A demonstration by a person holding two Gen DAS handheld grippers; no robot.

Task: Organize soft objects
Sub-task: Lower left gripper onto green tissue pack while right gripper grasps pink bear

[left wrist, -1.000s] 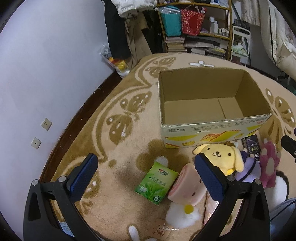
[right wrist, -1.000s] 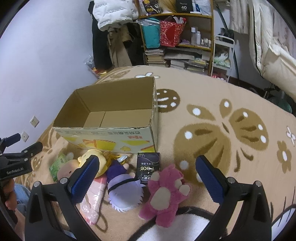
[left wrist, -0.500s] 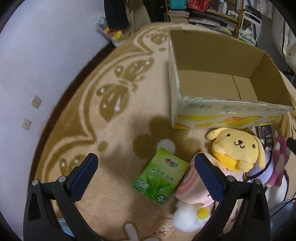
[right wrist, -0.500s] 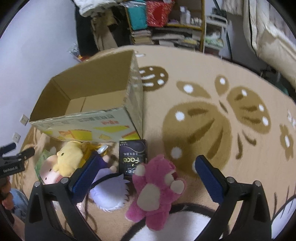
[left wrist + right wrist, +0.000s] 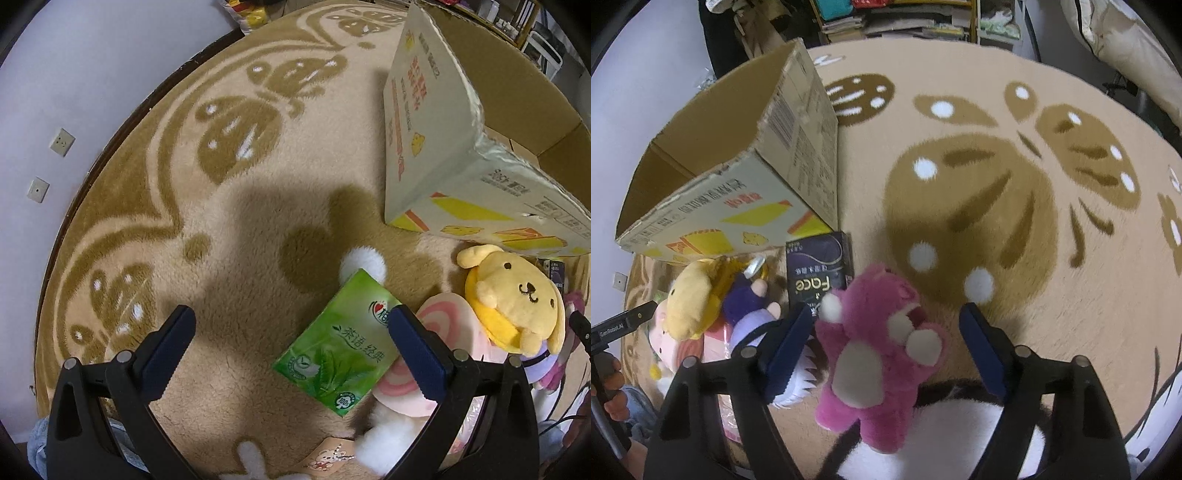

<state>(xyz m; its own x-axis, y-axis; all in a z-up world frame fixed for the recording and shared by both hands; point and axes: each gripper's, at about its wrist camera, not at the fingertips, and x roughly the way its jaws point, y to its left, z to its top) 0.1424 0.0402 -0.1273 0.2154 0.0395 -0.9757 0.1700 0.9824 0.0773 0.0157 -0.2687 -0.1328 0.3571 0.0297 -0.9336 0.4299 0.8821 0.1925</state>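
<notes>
Blue-padded, the right gripper (image 5: 886,349) is hanging spread wide around the pink bear (image 5: 877,341); the left gripper (image 5: 291,349) is gaping beside the green tissue pack (image 5: 338,345). Closing now, the right pads are risking snagging the purple doll (image 5: 750,314) alongside. Only the right view is showing the dark Face packet (image 5: 817,273); the cardboard box (image 5: 439,147) is sitting farther off.
</notes>
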